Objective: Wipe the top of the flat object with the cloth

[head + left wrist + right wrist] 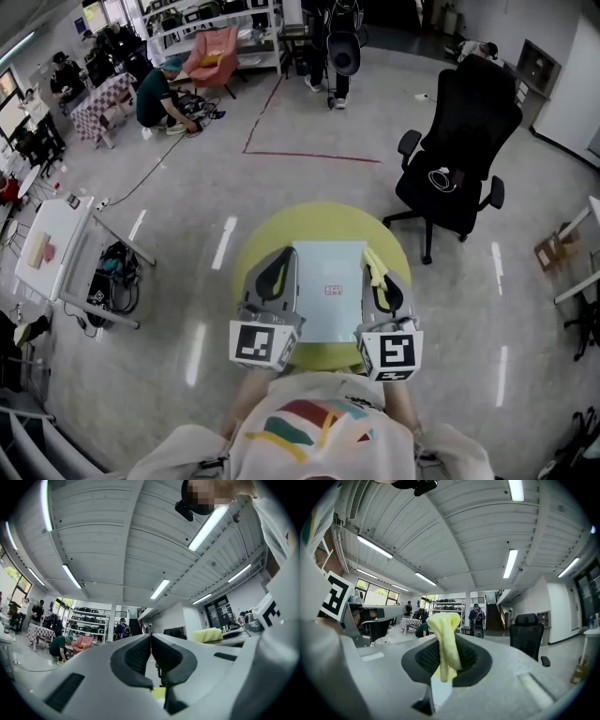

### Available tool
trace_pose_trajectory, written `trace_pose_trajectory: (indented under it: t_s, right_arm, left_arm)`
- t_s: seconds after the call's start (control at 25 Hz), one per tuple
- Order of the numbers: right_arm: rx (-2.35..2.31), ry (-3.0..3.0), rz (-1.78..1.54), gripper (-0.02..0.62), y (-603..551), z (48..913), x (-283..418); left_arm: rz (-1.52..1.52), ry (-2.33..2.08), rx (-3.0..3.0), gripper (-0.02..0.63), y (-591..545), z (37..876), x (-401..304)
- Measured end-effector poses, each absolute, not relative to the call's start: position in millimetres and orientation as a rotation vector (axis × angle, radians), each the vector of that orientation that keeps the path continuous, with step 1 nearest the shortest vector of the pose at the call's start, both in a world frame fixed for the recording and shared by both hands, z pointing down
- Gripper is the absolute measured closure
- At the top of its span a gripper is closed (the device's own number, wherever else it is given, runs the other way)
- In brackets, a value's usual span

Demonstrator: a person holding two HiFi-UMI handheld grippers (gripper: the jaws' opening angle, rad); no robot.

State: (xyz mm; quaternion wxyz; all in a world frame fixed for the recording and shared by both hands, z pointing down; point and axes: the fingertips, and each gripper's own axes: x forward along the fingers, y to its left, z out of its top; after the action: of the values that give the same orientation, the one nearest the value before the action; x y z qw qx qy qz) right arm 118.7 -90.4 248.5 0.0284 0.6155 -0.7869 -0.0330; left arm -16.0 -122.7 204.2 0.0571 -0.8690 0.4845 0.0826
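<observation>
While both grippers sit low over the round yellow-green bench [319, 221], one flat item lies on it: a pale rectangular board [328, 298] with a small red label near its middle, set flat between the two grippers. Right gripper [377, 272]: fingers closed on a yellow cloth [373, 263]. In the right gripper view the cloth [446, 641] is pinched between the ribbed pads, with its folded end standing up past the fingertips and a short tail hanging below. In the head view the cloth sits at the board's right edge; whether it touches the board cannot be told. Left gripper [278, 265]: beside the board's left edge, with its fingers brought together at the tips and nothing between them, as the left gripper view [151, 639] shows. Each gripper carries a marker cube at its near end. Surroundings: a grey polished floor [187, 206] with red tape lines; a black office chair [459, 141] beyond the bench to the right; a crouching person [159, 94] in a green top far off to the left, near a pink armchair [214, 52]; and a white side table [52, 239] at the left edge.
</observation>
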Motion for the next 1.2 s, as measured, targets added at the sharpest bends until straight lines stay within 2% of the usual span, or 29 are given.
trace_pose_trajectory:
  t_s: [0.64, 0.92, 1.2]
  right_arm:
    - [1.834, -2.194, -0.38, 0.571, -156.2, 227.9, 150.9]
    - [1.518, -1.999, -0.553, 0.569, -215.6, 257.1, 153.1]
    - [1.155, -1.87, -0.53, 0.568, -271.4, 321.8, 144.1]
  left_arm:
    - [0.214, 1.495, -2.662, 0.591, -147.1, 213.8, -16.4]
    - [0.196, 1.565, -2.67, 0.591, -157.1, 231.9, -24.8]
    - [0.111, 1.645, -2.636, 0.591, -167.5, 260.4, -38.3]
